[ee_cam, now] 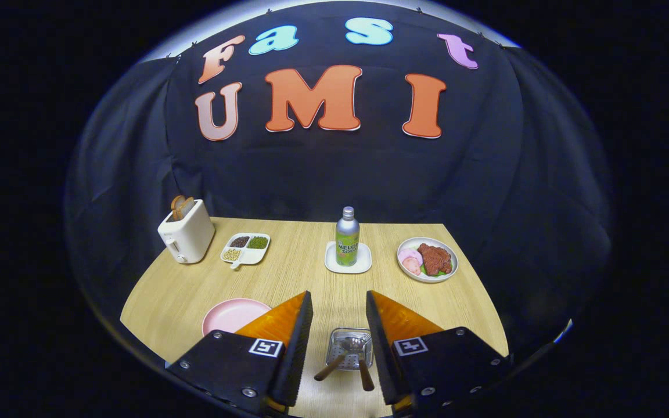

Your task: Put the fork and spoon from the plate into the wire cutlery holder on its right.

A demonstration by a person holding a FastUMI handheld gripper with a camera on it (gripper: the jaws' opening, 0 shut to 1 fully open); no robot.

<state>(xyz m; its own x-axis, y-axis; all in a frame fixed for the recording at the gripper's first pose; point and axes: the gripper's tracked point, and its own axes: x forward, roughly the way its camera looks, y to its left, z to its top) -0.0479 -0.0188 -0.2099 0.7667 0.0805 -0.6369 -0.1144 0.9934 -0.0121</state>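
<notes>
Pale wood-grain table set before a black cloth backdrop. The hand-held gripper hovers above the near edge with its fingers spread wide apart and nothing held between them. Seen through the gap lies the square wire cutlery holder, a silvery mesh basket, with two brown wooden handles sticking out of it toward the viewer: the left one slants away from the right one. Metal heads can be made out inside the mesh, but which is fork and which is spoon cannot be told. Just left of the holder, partly hidden behind the left finger, sits the round pink plate, its visible part bare. Judged from this layout, both utensils appear already delivered, so the placing step looks complete; the next move calls for no more than drawing the open gripper clear without knocking the handles. Farther back stand a cream toaster, a white divided dish of beans, a green drink bottle on a small white tray, and a white plate of food.
</notes>
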